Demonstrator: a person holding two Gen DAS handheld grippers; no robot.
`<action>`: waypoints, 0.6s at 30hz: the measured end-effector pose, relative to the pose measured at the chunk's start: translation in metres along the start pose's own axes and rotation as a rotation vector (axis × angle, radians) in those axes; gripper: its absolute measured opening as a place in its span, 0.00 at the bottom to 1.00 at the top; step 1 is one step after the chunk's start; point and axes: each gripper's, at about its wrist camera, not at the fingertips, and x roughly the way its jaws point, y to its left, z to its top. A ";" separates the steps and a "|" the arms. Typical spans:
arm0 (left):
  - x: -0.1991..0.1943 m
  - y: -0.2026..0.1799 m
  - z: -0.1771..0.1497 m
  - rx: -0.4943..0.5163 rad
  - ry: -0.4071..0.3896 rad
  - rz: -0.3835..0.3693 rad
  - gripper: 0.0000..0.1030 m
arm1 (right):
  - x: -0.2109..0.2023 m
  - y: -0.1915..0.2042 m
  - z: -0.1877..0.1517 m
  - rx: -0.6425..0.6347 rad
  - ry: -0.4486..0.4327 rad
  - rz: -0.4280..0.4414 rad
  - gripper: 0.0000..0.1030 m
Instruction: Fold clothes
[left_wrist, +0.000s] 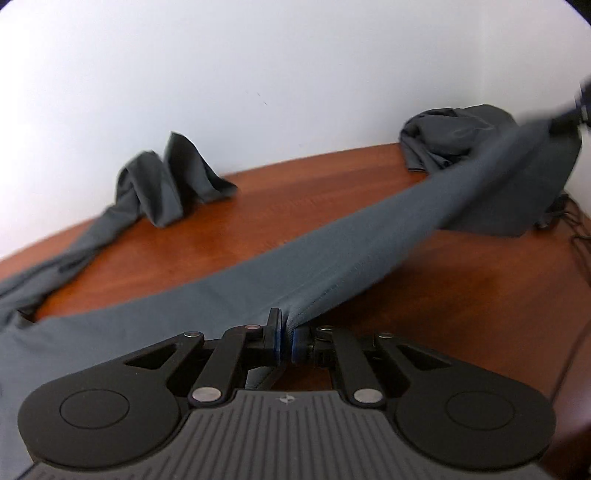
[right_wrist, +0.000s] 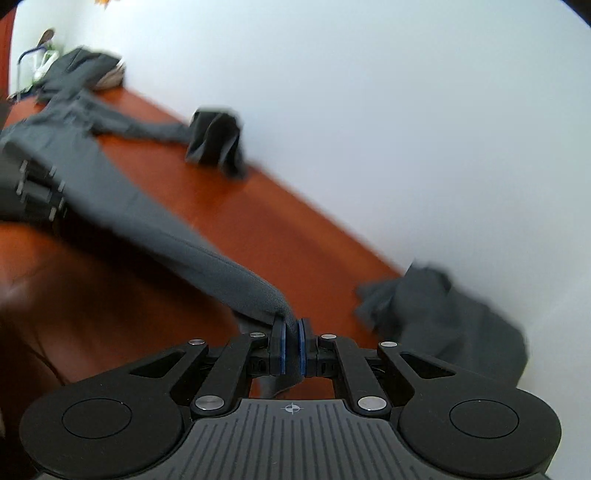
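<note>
A pair of dark grey trousers (left_wrist: 369, 236) lies across the brown wooden table (left_wrist: 240, 221). One leg hangs taut between my two grippers. My left gripper (left_wrist: 287, 332) is shut on a seam edge of that leg. The right gripper (left_wrist: 565, 120) shows as a dark blur at the far right, at the leg's other end. In the right wrist view my right gripper (right_wrist: 291, 332) is shut on the trousers (right_wrist: 177, 236), whose fabric fills the gap between the blue pads. The left gripper (right_wrist: 40, 192) is at the left edge. The other leg (right_wrist: 147, 129) lies slack, its end crumpled against the wall.
A second dark grey garment (left_wrist: 454, 144) is heaped at the table's back right corner, also seen as the heap (right_wrist: 450, 317) by the white wall (right_wrist: 406, 129). Cables (left_wrist: 576, 229) hang beyond the right edge. Small objects (right_wrist: 40, 55) stand past the table's far end.
</note>
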 end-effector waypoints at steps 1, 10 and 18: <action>0.001 0.000 -0.004 0.009 0.020 -0.024 0.09 | 0.003 0.004 -0.011 -0.003 0.030 0.016 0.09; 0.001 -0.011 -0.045 0.160 0.174 -0.174 0.09 | 0.020 0.061 -0.095 0.041 0.179 0.148 0.09; -0.003 -0.002 -0.070 0.198 0.264 -0.236 0.14 | 0.013 0.092 -0.130 0.112 0.265 0.209 0.28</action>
